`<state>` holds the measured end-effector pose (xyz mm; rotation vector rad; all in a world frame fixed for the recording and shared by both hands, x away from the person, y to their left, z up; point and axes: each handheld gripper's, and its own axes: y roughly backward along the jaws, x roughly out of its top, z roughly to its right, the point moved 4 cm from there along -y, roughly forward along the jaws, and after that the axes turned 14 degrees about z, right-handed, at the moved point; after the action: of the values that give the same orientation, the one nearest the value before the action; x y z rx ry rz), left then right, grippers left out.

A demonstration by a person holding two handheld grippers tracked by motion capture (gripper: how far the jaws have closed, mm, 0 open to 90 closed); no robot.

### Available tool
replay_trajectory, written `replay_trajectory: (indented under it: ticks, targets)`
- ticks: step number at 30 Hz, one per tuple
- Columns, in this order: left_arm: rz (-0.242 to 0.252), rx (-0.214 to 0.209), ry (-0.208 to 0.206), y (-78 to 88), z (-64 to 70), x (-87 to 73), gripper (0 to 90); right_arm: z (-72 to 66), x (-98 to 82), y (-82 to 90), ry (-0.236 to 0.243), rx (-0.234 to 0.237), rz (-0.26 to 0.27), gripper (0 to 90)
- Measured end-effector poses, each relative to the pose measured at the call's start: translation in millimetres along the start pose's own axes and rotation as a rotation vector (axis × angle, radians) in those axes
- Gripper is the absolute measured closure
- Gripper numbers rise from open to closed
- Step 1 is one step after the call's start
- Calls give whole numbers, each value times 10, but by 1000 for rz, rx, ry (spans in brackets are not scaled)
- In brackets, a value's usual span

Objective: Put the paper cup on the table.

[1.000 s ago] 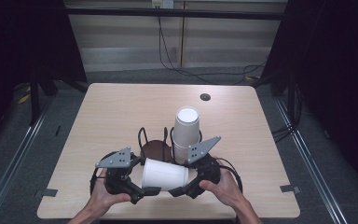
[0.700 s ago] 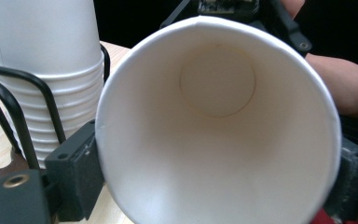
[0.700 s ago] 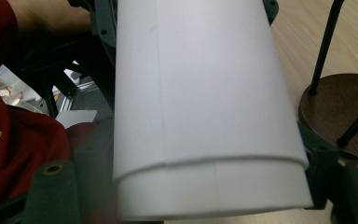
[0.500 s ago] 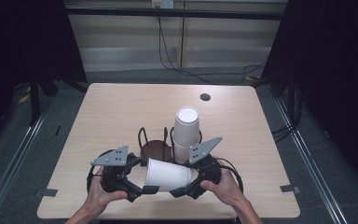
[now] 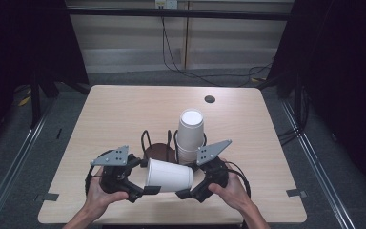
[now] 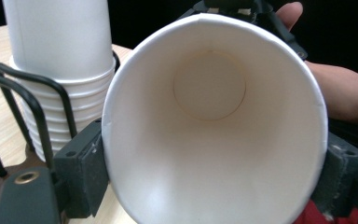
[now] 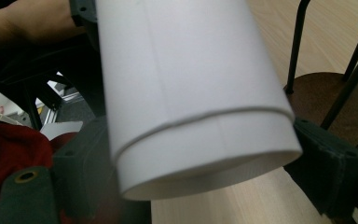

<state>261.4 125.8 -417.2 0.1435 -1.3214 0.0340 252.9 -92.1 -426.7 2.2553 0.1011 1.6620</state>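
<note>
The left gripper [image 5: 145,189], low and left of centre in the high view, pinches the wide, open end of a white paper cup [image 5: 169,175]; its jaws have just been closing and their pads now press the rim from both sides. In the left gripper view the cup's mouth [image 6: 214,126] faces the camera, its round bottom visible deep inside. The right gripper [image 5: 185,193], low and right of centre, clasps the cup's narrow end; in the right gripper view its jaws sit tight against both sides of the cup [image 7: 191,98]. The cup lies on its side between the two grippers, above the near table edge [image 5: 171,217]. Just behind it, a stack of white cups [image 5: 190,133] stands in a black wire holder [image 5: 145,143].
</note>
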Motion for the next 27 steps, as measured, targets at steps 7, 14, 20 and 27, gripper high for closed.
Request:
replay_trajectory:
  ticks: [7, 14, 20, 27]
  targets:
    - [-22, 28, 18, 33, -57, 0, 154, 41, -3, 79, -9, -46, 20, 148]
    - [-51, 49, 15, 61, -68, -6, 153, 38, 27, 157, -2, -70, 43, 148]
    - [-89, 66, 28, 84, -94, -40, 153, 48, 29, 189, -6, -93, 44, 148]
    - [-131, 105, 48, 131, -144, -55, 153, 47, 47, 221, -9, -118, 66, 148]
